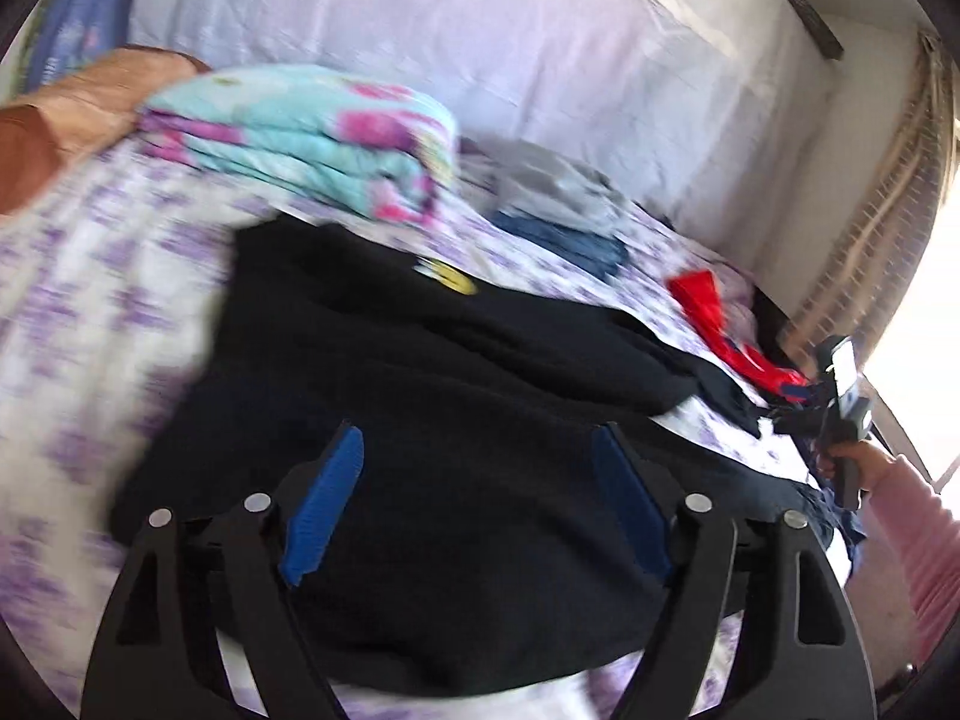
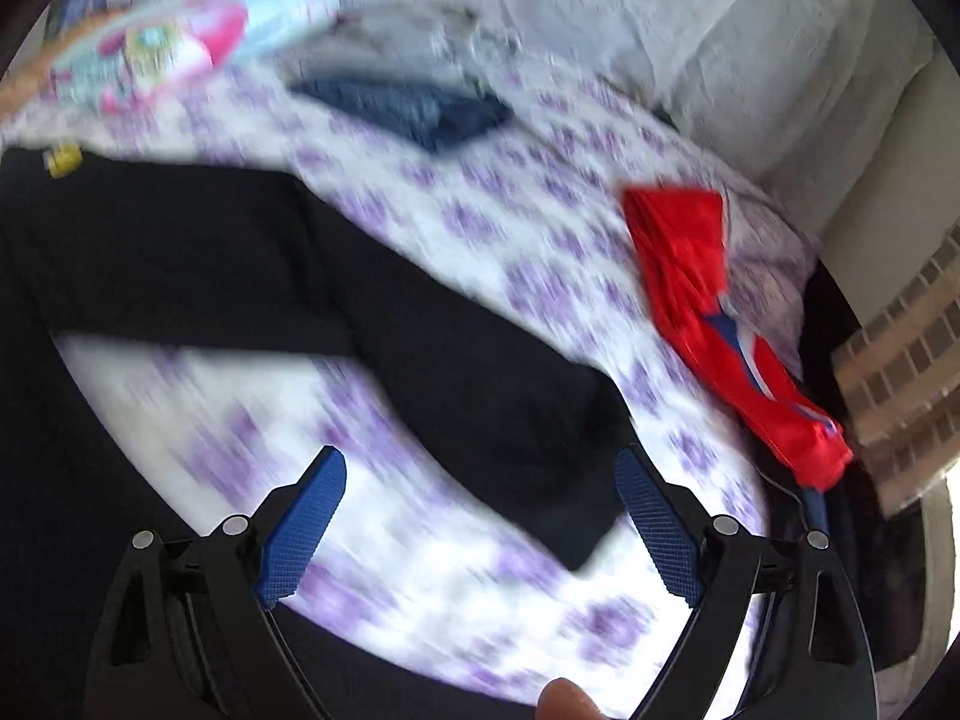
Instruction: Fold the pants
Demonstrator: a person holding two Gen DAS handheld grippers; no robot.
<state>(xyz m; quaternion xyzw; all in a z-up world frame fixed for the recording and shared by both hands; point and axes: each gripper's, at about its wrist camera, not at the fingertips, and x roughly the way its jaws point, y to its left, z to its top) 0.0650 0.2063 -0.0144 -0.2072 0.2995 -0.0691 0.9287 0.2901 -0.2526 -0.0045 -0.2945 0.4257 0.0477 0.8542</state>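
Note:
Black pants (image 1: 420, 396) with a small yellow label (image 1: 447, 279) lie spread on the purple-flowered bed sheet (image 1: 90, 312). My left gripper (image 1: 477, 438) hovers over their near part, open, its blue pads (image 1: 327, 498) apart and pressing on nothing. In the right wrist view one pant leg (image 2: 480, 372) runs diagonally to its end near the right pad (image 2: 657, 528). My right gripper (image 2: 480, 462) is open over sheet (image 2: 420, 570) and leg end. A hand in a pink sleeve (image 1: 912, 516) holds that gripper (image 1: 840, 396) at the bed's right edge.
A folded turquoise and pink blanket (image 1: 300, 138) and a brown pillow (image 1: 72, 114) lie at the back left. Folded grey clothes (image 1: 552, 186) and blue jeans (image 2: 414, 108) sit behind the pants. A red garment (image 2: 708, 312) lies at the right edge. A white wall (image 1: 480, 18) stands behind.

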